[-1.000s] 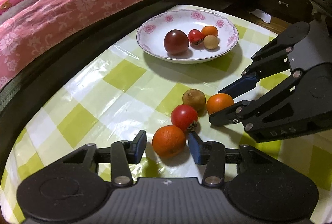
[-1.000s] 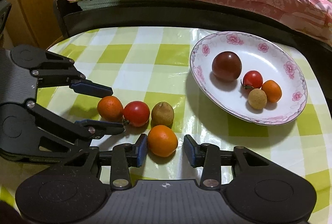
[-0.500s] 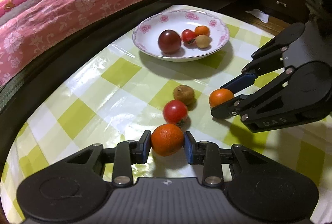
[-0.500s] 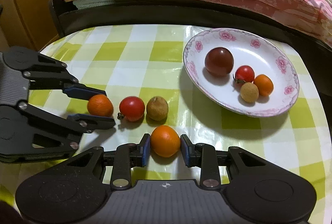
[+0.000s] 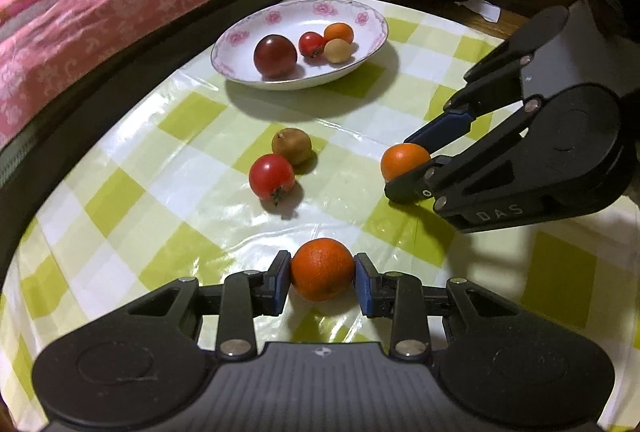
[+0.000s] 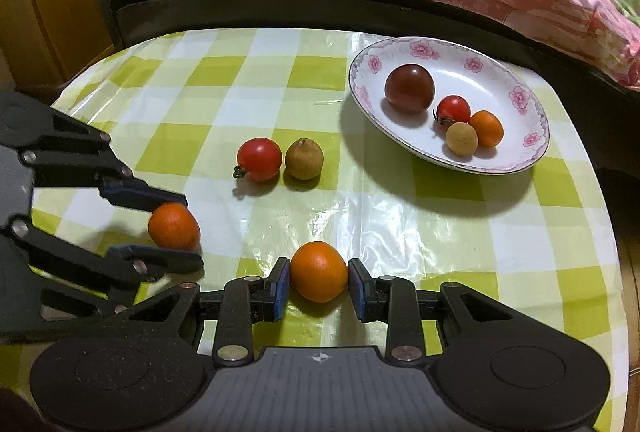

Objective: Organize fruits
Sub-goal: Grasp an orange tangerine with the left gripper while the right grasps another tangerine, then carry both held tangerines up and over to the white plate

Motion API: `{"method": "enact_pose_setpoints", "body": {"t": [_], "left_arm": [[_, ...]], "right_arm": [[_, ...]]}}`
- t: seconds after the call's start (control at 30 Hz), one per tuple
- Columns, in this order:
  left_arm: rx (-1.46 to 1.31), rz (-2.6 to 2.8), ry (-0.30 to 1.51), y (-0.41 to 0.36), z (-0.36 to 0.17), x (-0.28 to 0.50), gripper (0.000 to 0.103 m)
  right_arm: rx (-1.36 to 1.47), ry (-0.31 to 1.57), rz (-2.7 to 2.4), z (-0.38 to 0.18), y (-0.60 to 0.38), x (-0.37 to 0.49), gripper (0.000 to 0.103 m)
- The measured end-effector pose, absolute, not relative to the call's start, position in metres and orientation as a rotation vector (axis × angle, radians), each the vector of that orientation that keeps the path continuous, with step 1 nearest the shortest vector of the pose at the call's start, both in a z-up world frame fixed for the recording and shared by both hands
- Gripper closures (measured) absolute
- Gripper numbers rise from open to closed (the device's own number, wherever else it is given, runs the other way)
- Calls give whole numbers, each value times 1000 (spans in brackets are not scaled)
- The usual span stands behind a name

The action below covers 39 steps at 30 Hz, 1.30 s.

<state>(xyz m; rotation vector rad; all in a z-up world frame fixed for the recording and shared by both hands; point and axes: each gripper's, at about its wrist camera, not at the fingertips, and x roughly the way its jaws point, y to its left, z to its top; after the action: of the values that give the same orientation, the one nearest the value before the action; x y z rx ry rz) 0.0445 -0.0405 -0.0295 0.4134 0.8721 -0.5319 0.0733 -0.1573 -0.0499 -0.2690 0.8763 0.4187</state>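
plate (image 6: pixel 532 152): far right on the table (image 6: pixel 248 80)
tomato (image 6: pixel 259 159): left of, touching, longan (image 6: pixel 304 159)
both: before the plate

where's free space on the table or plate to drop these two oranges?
Plate: the near-left half of its floor is bare; the dark tomato, cherry tomato, kumquat and longan cluster toward its far right. The cloth between the plate and the loose tomato and brown fruit pair is bare, as is the far-left corner.
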Motion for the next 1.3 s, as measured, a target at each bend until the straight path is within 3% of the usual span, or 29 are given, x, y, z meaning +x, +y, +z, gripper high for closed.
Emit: {"method": "enact_pose_setpoints", "body": {"t": [1.3], "left_arm": [[306, -415, 821, -53, -8, 69, 62]], "right_arm": [[-263, 825, 347, -37, -167, 74, 77]]}}
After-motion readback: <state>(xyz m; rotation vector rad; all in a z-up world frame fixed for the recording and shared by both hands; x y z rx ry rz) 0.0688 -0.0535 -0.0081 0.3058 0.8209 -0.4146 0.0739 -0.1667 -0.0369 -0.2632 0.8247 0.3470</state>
